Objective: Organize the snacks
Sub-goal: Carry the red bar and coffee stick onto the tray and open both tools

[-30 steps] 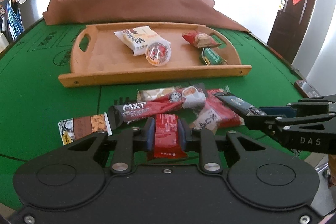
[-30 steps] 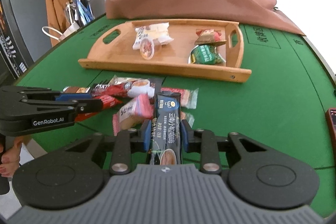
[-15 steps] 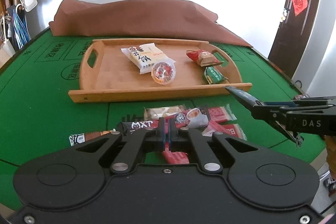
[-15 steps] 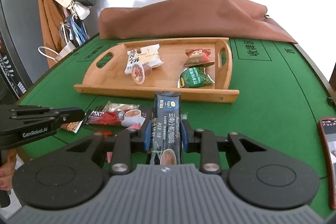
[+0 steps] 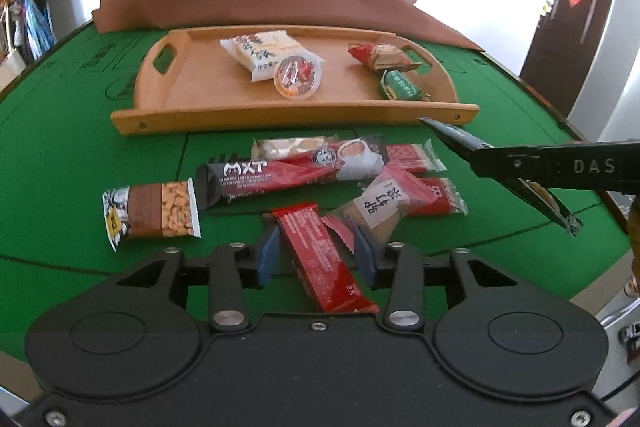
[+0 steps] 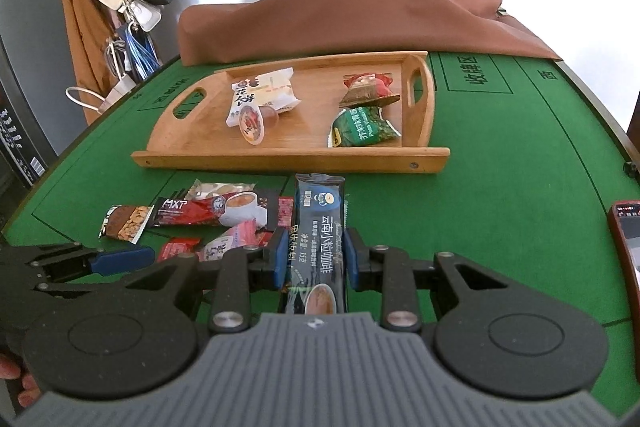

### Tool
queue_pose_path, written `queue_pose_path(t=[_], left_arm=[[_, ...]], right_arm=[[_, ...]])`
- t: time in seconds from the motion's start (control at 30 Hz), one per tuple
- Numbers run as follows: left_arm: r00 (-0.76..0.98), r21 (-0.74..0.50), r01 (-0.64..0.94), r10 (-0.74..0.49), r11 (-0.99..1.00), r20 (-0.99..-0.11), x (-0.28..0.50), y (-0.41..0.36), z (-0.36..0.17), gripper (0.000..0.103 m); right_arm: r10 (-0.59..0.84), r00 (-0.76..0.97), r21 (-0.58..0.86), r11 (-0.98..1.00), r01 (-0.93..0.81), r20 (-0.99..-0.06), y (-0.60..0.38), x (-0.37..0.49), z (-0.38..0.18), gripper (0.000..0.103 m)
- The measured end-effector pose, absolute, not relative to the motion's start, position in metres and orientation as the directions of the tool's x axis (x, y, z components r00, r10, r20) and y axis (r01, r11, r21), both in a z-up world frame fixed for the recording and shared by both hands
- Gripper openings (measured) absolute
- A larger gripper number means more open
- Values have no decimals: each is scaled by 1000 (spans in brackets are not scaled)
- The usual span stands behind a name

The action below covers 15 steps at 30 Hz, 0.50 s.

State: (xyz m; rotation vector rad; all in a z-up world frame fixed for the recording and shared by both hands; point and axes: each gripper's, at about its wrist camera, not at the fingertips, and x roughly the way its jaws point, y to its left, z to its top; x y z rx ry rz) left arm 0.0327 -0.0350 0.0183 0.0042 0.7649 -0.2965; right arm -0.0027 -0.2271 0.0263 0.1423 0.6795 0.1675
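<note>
worktop (image 5: 60, 155): green felt, all is carried on it | wooden tray (image 5: 280, 115): four snacks are already collected inside | loose snack pile (image 5: 320, 171): left just before the tray, still unsorted | right tongs (image 6: 316, 263): closed on dark coffee stick (image 6: 318, 223), aimed at the tray, probably for delivery | left tongs (image 5: 316, 255): held wide open around red bar (image 5: 324, 259), nothing gripped yet

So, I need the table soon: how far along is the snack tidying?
About a third done. Four snacks already lie in the wooden tray. The right gripper holds a dark coffee sachet short of the tray. The left gripper is open around a red bar on the felt. Several more packets, including the MXT stick, remain loose.
</note>
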Motion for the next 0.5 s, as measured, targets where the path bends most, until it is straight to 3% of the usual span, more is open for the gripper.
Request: queue_pose_path(t=[0.13,0.3,0.5], left_arm=[[686,-82,247,-234,966,-689,34,-40,10,37],[698,-70,244,-225,967,-679,32,-46,10,24],[712,-67,265,-242,962,-659,30,-43,22,23]], right_arm=[[194,768,185,978,-100,-611,-227,-2,24,34],[179,778,174,981,-90,-603,-225,-2,23,33],[194,781,189,977,-99,-594,-226,-2,25,32]])
